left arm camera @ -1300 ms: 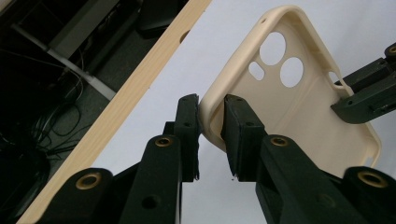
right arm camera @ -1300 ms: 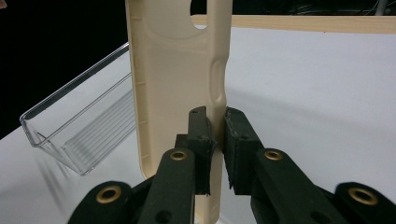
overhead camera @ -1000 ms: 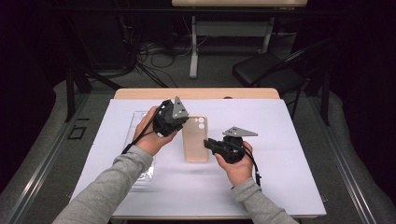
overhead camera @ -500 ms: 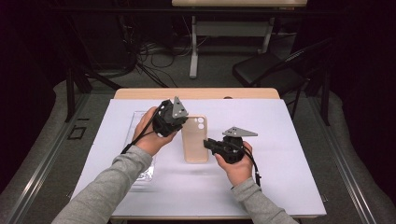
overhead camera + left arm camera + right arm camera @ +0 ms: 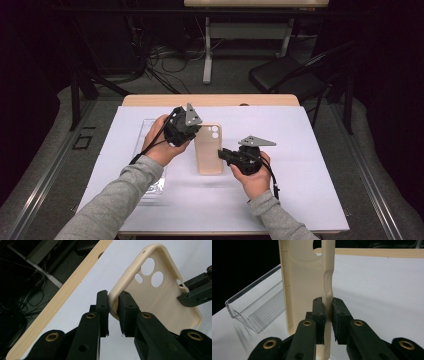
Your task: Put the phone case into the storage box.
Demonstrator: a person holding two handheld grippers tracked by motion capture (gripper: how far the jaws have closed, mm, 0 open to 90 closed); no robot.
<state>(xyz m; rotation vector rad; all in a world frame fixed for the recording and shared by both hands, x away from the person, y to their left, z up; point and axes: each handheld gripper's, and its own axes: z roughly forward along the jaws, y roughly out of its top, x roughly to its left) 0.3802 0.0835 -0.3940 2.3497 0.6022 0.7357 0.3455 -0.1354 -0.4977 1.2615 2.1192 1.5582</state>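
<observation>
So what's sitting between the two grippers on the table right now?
The cream phone case, seen in the high view: the left gripper pinches one side rim, the right gripper the other.

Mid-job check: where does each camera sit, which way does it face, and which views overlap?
High view: above the person's side, facing forward and down at the white table; both grey-sleeved forearms, hands, and each hand-held gripper show.
Left gripper view: rides the left hand-held gripper, looking along its black jaws, shut on the cream plastic phone case edge.
Right gripper view: rides the right hand-held gripper, clamped on the case's side wall; clear plastic tray behind.
All three views share the case.
</observation>
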